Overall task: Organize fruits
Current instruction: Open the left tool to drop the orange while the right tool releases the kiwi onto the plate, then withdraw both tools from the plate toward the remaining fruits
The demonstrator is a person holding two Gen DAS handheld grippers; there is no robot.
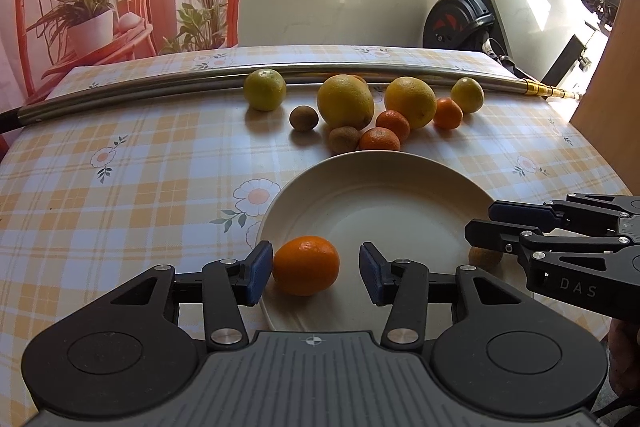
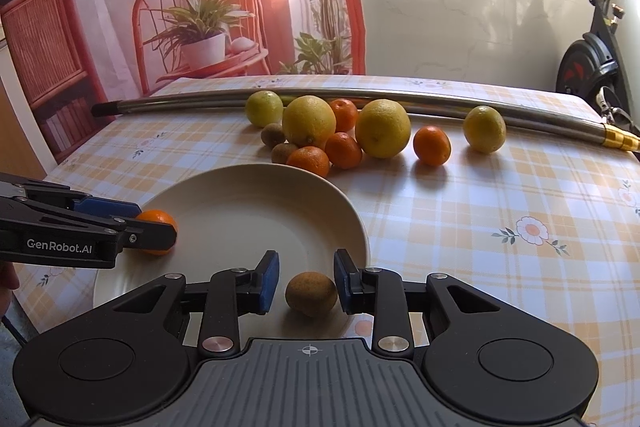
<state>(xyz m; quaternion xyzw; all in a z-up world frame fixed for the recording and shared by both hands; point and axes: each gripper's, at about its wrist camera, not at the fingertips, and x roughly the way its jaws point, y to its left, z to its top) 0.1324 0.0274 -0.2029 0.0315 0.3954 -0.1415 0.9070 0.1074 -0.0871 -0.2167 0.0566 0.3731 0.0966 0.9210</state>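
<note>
A cream plate [image 1: 400, 163] [image 2: 240, 211] lies on the checked tablecloth. On its near left side rests a mandarin [image 1: 306, 265] [image 2: 158, 217], and my left gripper [image 1: 316, 273] [image 2: 154, 223] stands open around it: the left pad touches the peel, the right pad is clear of it. My right gripper [image 2: 307, 281] [image 1: 480, 221] is shut on a small brown kiwi [image 2: 311, 293] [image 1: 486, 258] low over the plate's near right rim. In the left wrist view its fingers half hide the kiwi.
Behind the plate lie several loose fruits: two big yellow citrus [image 1: 346, 103] [image 1: 410, 101], greenish ones [image 1: 265, 89], mandarins [image 1: 379, 139] and kiwis [image 1: 304, 117]. A long metal tube [image 1: 160, 83] runs along the far edge. An exercise bike [image 1: 480, 15] stands beyond.
</note>
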